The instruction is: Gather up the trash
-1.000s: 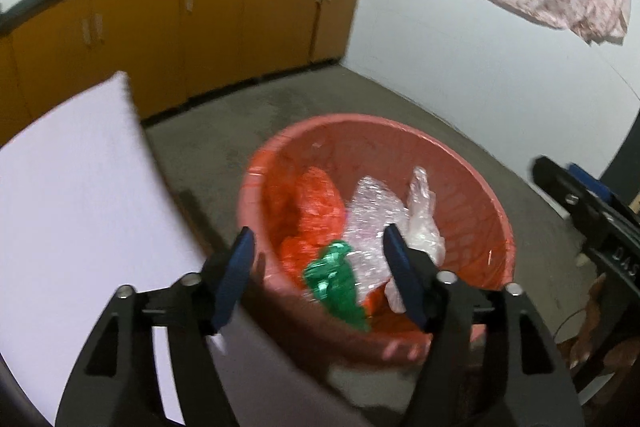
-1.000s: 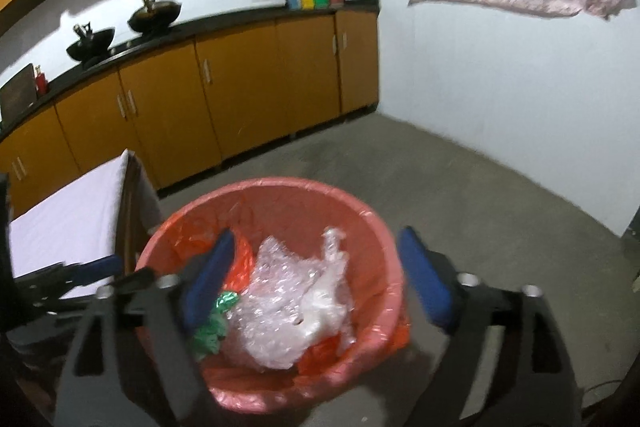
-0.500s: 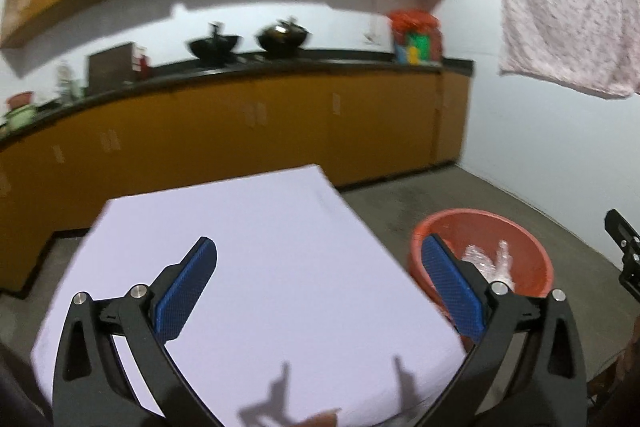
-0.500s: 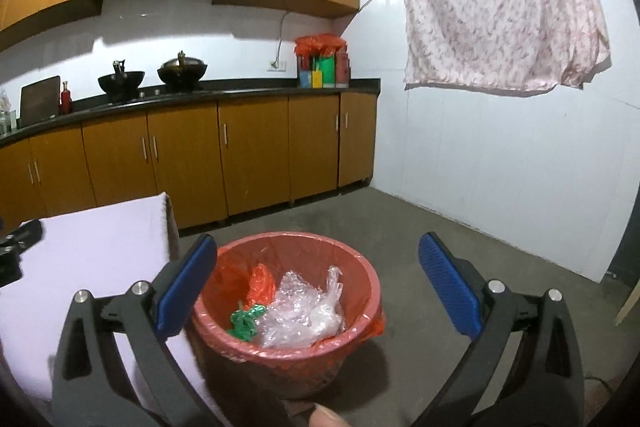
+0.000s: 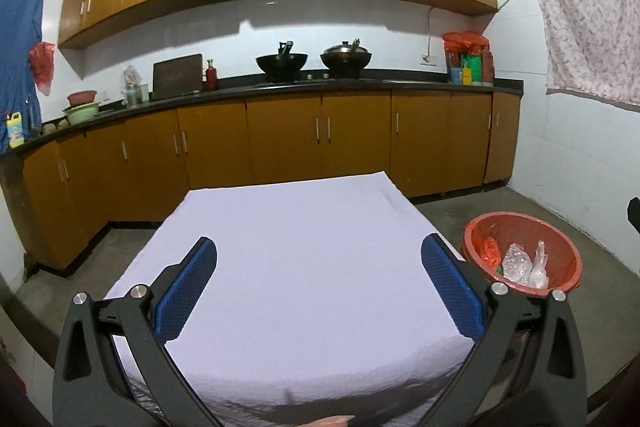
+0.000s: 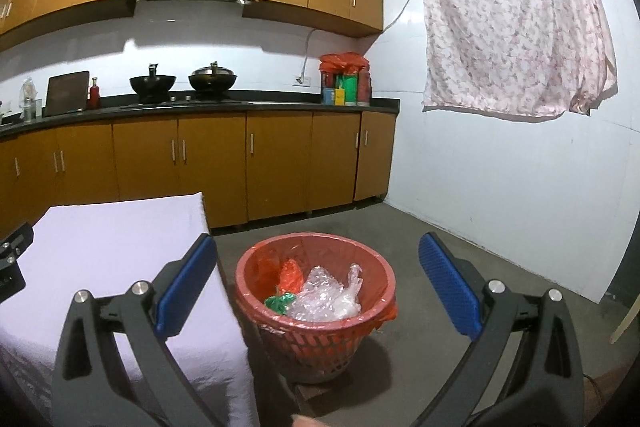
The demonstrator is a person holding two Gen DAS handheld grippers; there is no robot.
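As far as both views show, collection looks close to finished: red basket (image 6: 316, 291) on the floor just beside the table (image 5: 304, 267) corner already holds clear crumpled plastic (image 6: 328, 297), an orange-red wrapper (image 6: 290, 275) and a green scrap (image 6: 279, 301). Table's pale cloth shows no item on it in either view; floor around basket also bare, apart from an orange liner flap hanging at the rim. I judge nothing obvious left to pick up, tho areas behind me and under the table are out of sight.

Pose: I hold left gripper (image 5: 320, 287) over the table, pointing slightly down twd the counter; jaws have just been opening and stand fully spread, nothing btwn them. Right gripper (image 6: 318, 287) is aimed at the basket from above and back, also tilted slightly down, jaws spread wide, nothing pinched. Both pads clean, no trash stuck.
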